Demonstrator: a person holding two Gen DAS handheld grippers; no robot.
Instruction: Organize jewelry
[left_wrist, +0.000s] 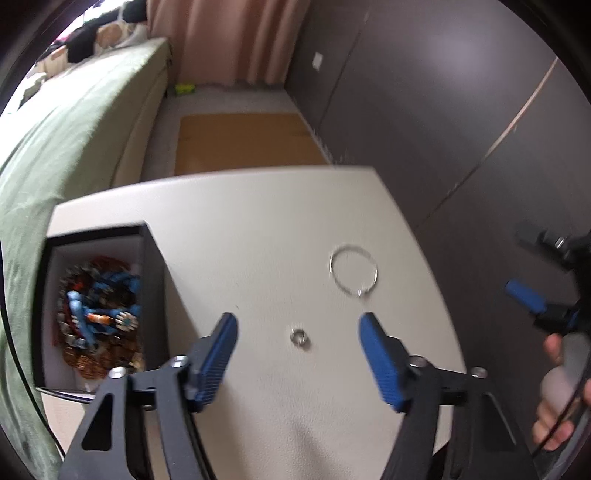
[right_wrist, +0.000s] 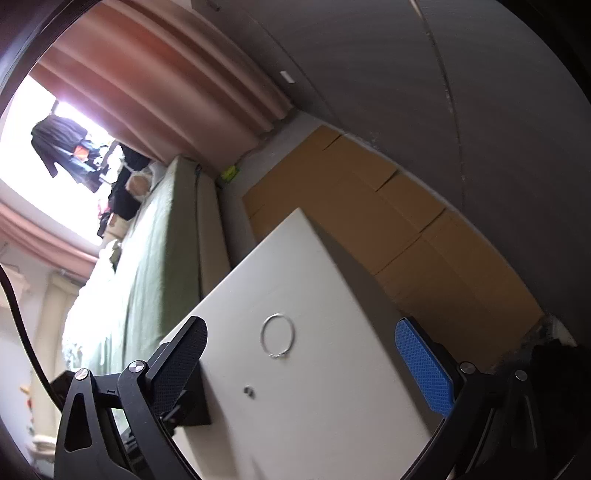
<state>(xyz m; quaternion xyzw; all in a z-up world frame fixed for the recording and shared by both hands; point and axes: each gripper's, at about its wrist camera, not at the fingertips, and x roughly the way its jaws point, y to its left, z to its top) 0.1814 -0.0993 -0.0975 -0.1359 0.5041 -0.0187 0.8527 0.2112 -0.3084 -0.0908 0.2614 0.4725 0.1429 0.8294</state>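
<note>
Behind the white table (left_wrist: 258, 229) a pink curtain is hanging and a green bed is running alongside. Beside the black jewelry-filled box (left_wrist: 147, 266), out on the bare tabletop, a small silver ring (left_wrist: 298, 338) is lying, with a thin silver wire bangle (left_wrist: 354, 269) beyond it. Both are looking light, hard and slippery; the ring is asking for a pinch across its rim. The left gripper (left_wrist: 299, 360) is hovering over the ring, jaws apart, empty. The right gripper (right_wrist: 299, 362) is gaping wide, empty.

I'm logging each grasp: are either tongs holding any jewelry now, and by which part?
Nothing is held. Left tongs stand open above the small ring; right tongs are open and empty, the bangle untouched.
</note>
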